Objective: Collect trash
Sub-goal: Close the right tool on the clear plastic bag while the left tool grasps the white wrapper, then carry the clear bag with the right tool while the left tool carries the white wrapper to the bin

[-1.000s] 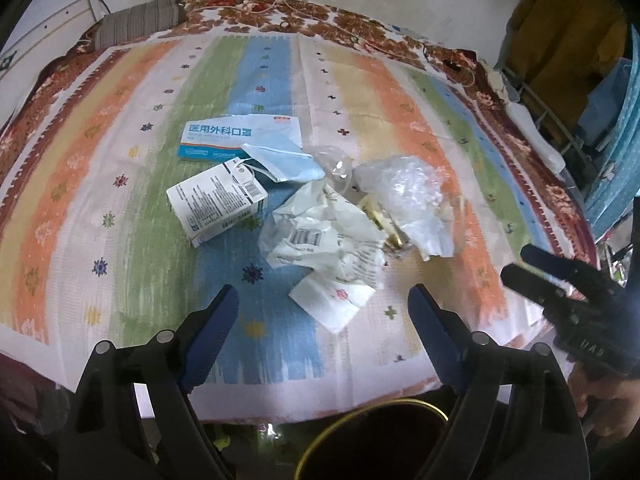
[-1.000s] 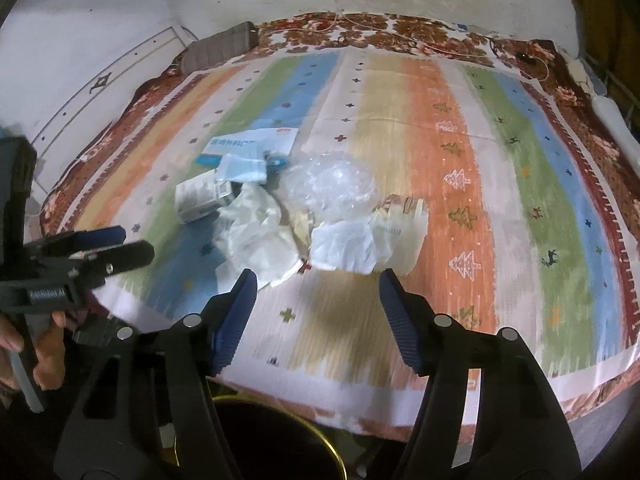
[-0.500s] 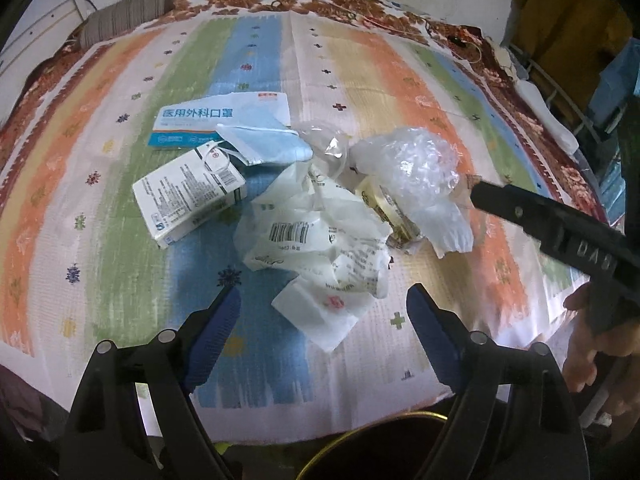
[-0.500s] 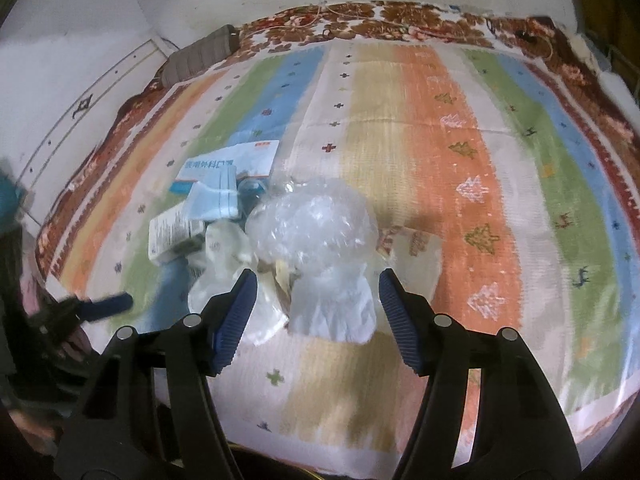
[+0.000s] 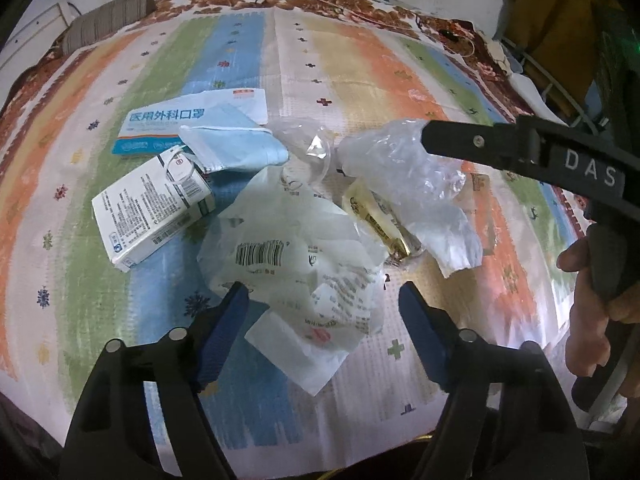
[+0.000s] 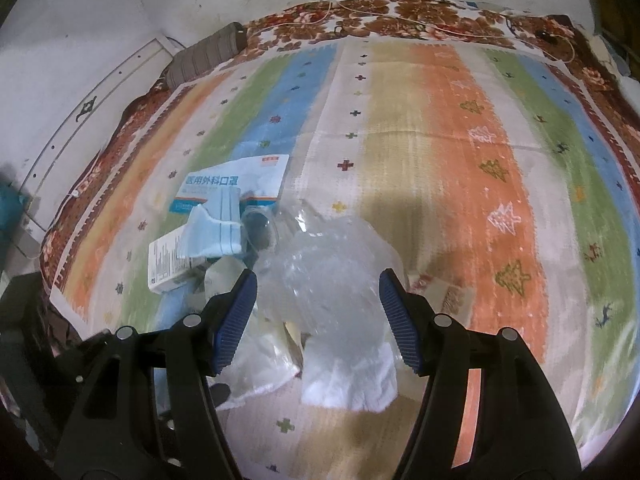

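Striped bedcover (image 5: 328, 64) carries all the trash ahead of you; nothing is collected yet. Your left hand-held gripper (image 5: 324, 308) is closing around the crumpled white wrapper (image 5: 296, 256), not yet pinching. Your right hand-held gripper (image 6: 318, 312) stands open astride the clear plastic bag (image 6: 328, 276).

A crumpled white printed paper wrapper (image 5: 296, 256) lies between the left tongs (image 5: 322, 300), with a white rectangular cardboard box (image 5: 152, 212) to their left. A crumpled clear plastic bag (image 6: 320, 280) lies between the right tongs (image 6: 318, 296), all on the striped multicoloured blanket (image 6: 440, 120).
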`<state>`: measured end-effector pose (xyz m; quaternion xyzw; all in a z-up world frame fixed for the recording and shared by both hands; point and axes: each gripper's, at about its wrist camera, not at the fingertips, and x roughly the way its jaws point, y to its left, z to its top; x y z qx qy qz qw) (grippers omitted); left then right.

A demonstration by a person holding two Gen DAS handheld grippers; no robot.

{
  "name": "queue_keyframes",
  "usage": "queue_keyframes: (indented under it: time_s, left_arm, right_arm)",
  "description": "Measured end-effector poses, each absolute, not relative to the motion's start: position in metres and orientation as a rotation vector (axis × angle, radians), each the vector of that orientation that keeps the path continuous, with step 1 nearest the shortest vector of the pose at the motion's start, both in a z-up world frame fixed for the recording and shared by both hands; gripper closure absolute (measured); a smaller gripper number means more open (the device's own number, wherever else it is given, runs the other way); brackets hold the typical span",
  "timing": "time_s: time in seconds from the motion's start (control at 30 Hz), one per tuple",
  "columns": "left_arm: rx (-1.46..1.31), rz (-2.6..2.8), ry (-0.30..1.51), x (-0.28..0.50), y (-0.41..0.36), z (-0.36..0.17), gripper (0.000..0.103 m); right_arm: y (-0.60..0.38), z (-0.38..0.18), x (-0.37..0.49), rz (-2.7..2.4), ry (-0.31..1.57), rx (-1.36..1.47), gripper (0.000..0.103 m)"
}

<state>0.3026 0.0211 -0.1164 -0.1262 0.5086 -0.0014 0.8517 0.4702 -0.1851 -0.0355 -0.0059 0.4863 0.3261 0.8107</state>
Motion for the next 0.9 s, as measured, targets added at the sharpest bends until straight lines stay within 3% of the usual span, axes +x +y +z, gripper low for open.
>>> queue_keyframes:
  time_s: [0.07,0.13,0.23,0.27,0.37,0.47,0.9]
  left_arm:
    - [-0.289,-0.019,1.086,0.306,0.021,-0.120,0.037]
    - [-0.306,-0.025,1.102,0.309,0.021,-0.122,0.062]
    - [-0.322,-0.037,1.123,0.312,0.021,-0.124,0.092]
    - [-0.319,-0.037,1.121,0.312,0.021,-0.122,0.095]
    - [-0.297,-0.022,1.106,0.309,0.022,-0.115,0.100]
    - [-0.289,0.009,1.119,0.305,0.027,-0.109,0.101]
    - [-0.448,0.017,1.023,0.272,0.072,-0.057,0.102]
  right_arm:
    - [-0.179,-0.039,0.471,0.698,1.041,-0.031,0.043]
    - [-0.175,-0.043,0.471,0.698,1.054,-0.044,0.043]
    - [-0.169,-0.049,0.470,0.710,1.073,-0.068,0.070]
    - [-0.168,-0.050,0.470,0.709,1.075,-0.078,0.079]
    - [-0.169,-0.050,0.469,0.703,1.073,-0.092,0.093]
    - [-0.174,-0.047,0.469,0.705,1.062,-0.079,0.099]
    - [-0.195,0.006,0.435,0.731,0.968,-0.064,0.101]
